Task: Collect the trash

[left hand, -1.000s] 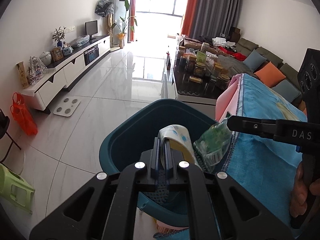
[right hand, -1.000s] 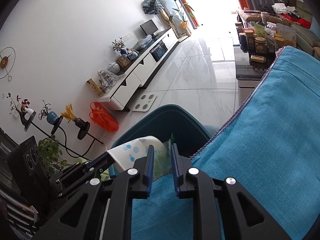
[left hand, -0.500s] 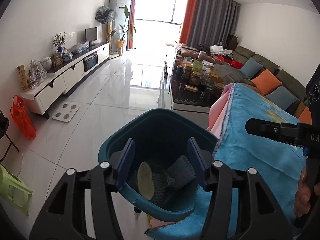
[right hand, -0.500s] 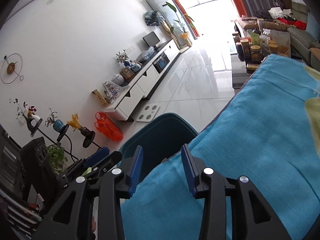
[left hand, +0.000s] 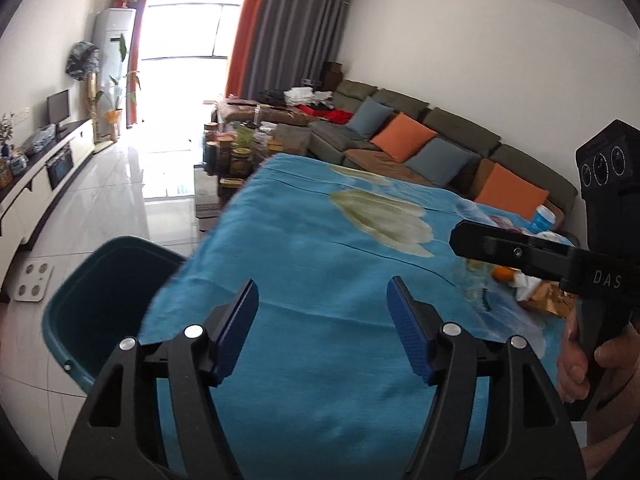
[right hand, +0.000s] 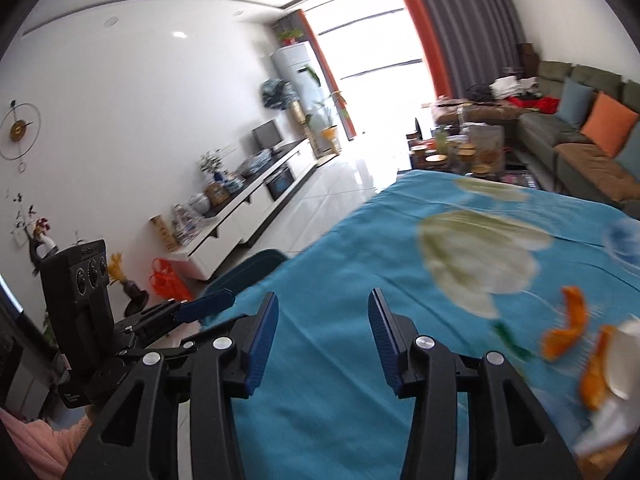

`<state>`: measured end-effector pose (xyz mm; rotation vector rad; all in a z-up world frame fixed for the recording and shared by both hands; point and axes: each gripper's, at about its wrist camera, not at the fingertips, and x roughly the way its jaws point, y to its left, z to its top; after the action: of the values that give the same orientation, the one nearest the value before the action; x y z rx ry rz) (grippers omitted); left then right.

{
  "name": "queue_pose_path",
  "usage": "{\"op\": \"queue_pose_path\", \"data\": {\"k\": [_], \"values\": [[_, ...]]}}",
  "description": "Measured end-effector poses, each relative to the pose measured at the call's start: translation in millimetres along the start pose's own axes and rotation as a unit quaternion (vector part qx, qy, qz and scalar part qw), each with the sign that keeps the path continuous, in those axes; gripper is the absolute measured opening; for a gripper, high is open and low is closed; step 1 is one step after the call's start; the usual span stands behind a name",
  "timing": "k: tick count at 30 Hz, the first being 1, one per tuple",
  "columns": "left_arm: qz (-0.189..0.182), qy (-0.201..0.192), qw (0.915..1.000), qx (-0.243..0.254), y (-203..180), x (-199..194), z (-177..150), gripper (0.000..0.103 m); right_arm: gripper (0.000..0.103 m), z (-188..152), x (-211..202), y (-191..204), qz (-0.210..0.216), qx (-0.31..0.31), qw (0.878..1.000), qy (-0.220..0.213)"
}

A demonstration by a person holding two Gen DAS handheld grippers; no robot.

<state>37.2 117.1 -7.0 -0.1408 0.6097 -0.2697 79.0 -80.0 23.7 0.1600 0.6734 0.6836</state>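
Both grippers have swung away from the teal bin (left hand: 100,300), where a second ago they held a paper cup and a green wrapper over its mouth, and now point across the blue cloth (left hand: 320,280) covering the table. The left gripper (left hand: 322,312) has just been opening its jaws, which stand wide apart with nothing between them but bare cloth below. The right gripper (right hand: 323,332) has likewise been opening and stands at a moderate gap, also empty.

The bin sits on the white tile floor at the table's near left corner, its rim just beside the hanging edge of the cloth; from the right wrist view only a sliver of it (right hand: 256,268) shows past the table edge. Its contents cannot be seen from here.

The remaining trash lies on the cloth towards the right: curled pieces of orange peel (right hand: 568,320), a crumpled white paper (right hand: 624,352) beside them, and a small green scrap (right hand: 510,338), all blurred. From the left wrist view the same heap (left hand: 532,292) lies partly behind the right gripper's arm, with a blue and white cup (left hand: 542,218) further back near the table's far edge. A hand (left hand: 588,360) grips the right tool's handle.
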Motion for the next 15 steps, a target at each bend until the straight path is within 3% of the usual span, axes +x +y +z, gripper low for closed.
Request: {"op": "queue_pose_path", "data": {"k": [8, 12, 15], "values": [[-0.075, 0.054, 0.9948, 0.042, -65.8, 46.6, -7.4, 0.067, 0.045, -15.8, -79.5, -63.3, -0.108, 0.039, 0.992, -0.047], [-0.087, 0.082, 0.9916, 0.051, -89.2, 65.9, -9.7, 0.070, 0.045, -20.2, -106.4, -96.6, -0.153, 0.064, 0.984, -0.067], [-0.092, 0.098, 0.9894, 0.054, -98.6, 77.4, -10.7, 0.070, 0.045, -26.5, -116.9, -117.9, -0.165, 0.085, 0.980, -0.072]]}}
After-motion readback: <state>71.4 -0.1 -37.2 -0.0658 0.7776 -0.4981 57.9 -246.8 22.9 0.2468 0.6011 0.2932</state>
